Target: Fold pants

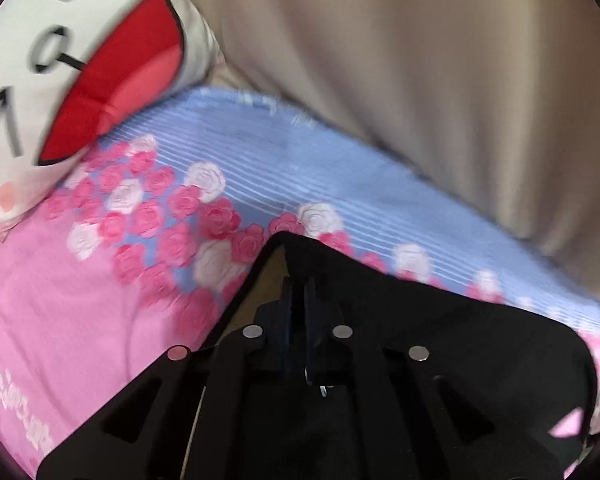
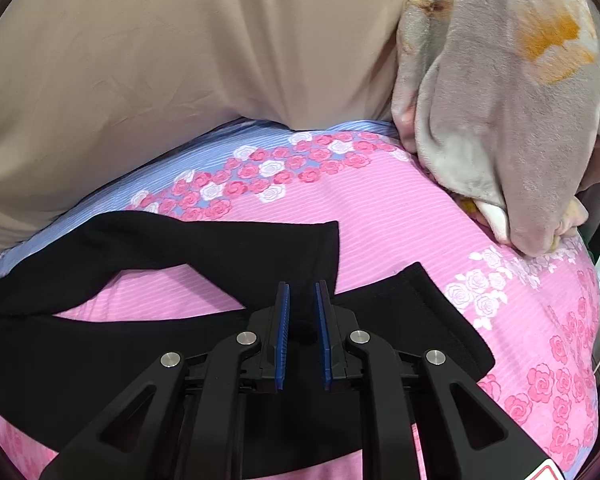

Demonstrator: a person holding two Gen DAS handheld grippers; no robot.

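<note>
Black pants (image 2: 180,248) lie on a pink and blue rose-print bedsheet (image 2: 400,216), the two legs spread apart toward the right. My right gripper (image 2: 302,292) is open, hovering just above the nearer leg with nothing between its blue pads (image 2: 283,320). In the left wrist view my left gripper (image 1: 298,284) is shut on an edge of the black pants (image 1: 440,340), lifting the fabric so that it drapes over the fingers; a corner peaks just ahead of the fingertips.
A white cartoon-face pillow (image 1: 60,60) with a red mouth lies at the far left. A beige curtain (image 2: 180,60) hangs behind the bed. A grey fleece blanket (image 2: 500,120) with orange print is heaped at the right.
</note>
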